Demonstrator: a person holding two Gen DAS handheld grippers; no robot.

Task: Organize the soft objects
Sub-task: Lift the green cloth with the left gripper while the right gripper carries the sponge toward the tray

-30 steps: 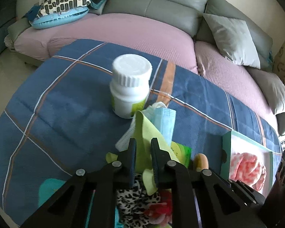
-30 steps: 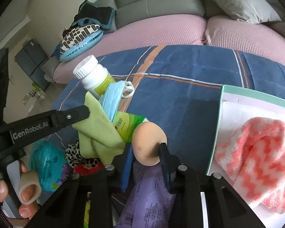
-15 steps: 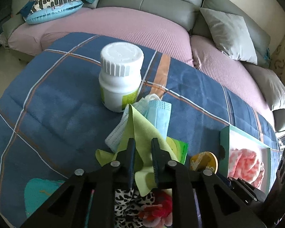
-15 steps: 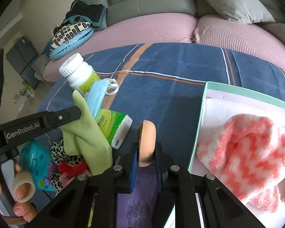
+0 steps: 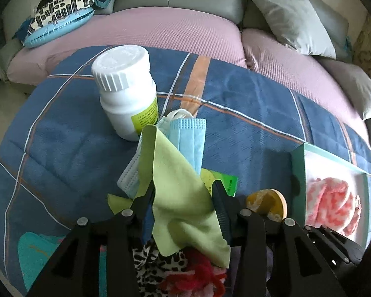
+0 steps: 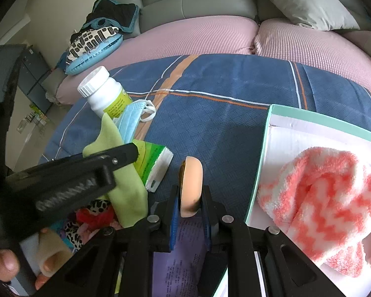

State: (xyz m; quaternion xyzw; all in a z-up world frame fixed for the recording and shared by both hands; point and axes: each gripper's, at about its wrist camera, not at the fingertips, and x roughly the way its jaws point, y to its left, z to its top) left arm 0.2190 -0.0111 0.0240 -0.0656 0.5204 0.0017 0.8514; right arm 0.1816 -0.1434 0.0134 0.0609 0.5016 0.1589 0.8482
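- Left wrist view: found the left gripper [image 5: 184, 198] with its jaws spread wide apart and the green cloth [image 5: 180, 198] draped loosely in the gap, pinched by neither side.
- Judged the cloth unclamped, slumped onto the heap of leopard-print fabric [image 5: 146, 255] and red yarn [image 5: 197, 272] below.
- Noted a blue face mask [image 5: 188, 143] lying under the cloth's far corner and leaning against a white bottle [image 5: 126, 96], with a green packet [image 5: 225, 183] just beside the right-hand jaw; took the bottle and packet for hard things left on the plaid cover [image 5: 61, 148] on purpose.
- Spotted the teal-rimmed box [image 5: 298, 173] to the right, with a pink fluffy cloth [image 5: 331, 203] inside; read it as the place for soft things.
- Right wrist view: saw the right gripper [image 6: 190, 199] clamped on a peach round puff [image 6: 191, 180], gripped across its flat faces and held on edge above the cover, probably so that so thin and yielding a disc would not slip.
- Placed the puff just beside the box's near rim, not yet over it; judged a short carry to the right enough to drop it beside the fluffy cloth.
- Marked a purple packet [image 6: 183, 259] beneath the right jaws, clear of the grip.
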